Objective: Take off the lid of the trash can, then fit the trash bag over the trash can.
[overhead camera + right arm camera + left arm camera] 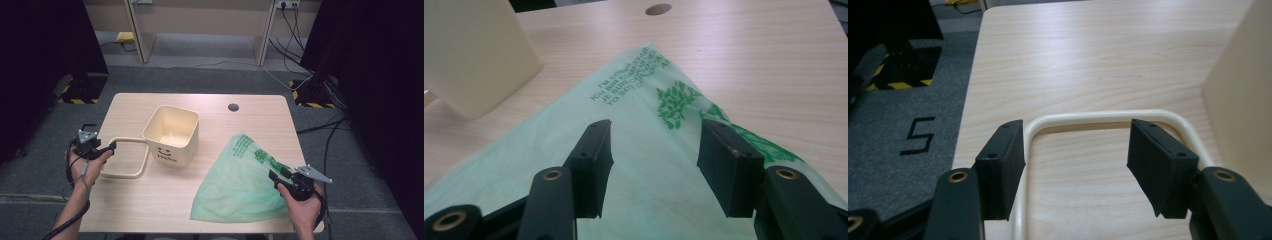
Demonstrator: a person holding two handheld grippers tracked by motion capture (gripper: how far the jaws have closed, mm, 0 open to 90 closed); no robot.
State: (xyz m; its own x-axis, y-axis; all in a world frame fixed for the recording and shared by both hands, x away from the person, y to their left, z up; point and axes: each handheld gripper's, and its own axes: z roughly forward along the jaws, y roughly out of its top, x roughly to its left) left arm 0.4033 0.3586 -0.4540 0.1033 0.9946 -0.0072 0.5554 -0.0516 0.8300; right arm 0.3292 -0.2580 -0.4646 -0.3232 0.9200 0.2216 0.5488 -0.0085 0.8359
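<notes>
My left gripper: jaws gaping, straddling cream handle frame. My right gripper: jaws gaping, hovering over green bag.

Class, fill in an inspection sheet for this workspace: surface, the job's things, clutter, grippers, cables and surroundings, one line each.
Surface: pale wooden table, with a round hole near its far edge.
Job's things: cream bin standing upright and open, its loose frame flat beside it; green bag lying flat.
Clutter: nothing seen.
Grippers: left gripper open, jaws straddling the frame's end; right gripper open over the bag.
Cables: one trails from each gripper; more lie on the floor beyond the table.
Surroundings: grey carpet, black curtains at both sides, hazard-striped stand bases.
</notes>
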